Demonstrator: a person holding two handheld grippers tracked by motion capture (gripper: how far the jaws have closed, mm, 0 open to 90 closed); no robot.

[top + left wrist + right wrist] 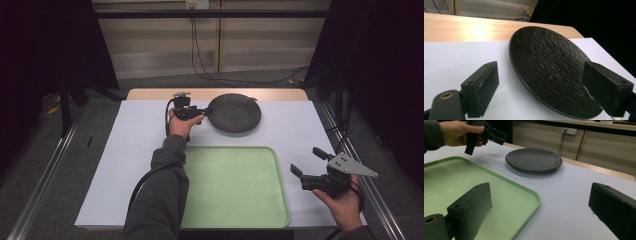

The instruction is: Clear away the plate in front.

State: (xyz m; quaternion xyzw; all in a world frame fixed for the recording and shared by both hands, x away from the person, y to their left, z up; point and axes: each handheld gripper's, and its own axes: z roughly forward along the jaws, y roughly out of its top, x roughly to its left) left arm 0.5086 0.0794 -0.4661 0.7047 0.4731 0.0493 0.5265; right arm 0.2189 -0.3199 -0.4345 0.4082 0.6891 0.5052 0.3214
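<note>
A black textured plate point(234, 113) point(551, 65) point(534, 159) lies flat at the far middle of the white table point(125, 150). My left gripper point(205, 111) point(544, 87) point(499, 136) is held at the plate's left rim, open, with the near rim lying between its jaws; neither jaw touches the plate. My right gripper point(308, 161) point(541, 207) stands open at the near right, beside the right edge of a green tray point(232, 185) point(461, 185), with nothing between its fingers.
The green tray is bare and takes up the near middle of the table. A strip of bare wood point(150, 94) point(461, 27) runs along the far edge. Cables point(200, 60) hang against the back wall, and metal rails point(45, 170) flank the table.
</note>
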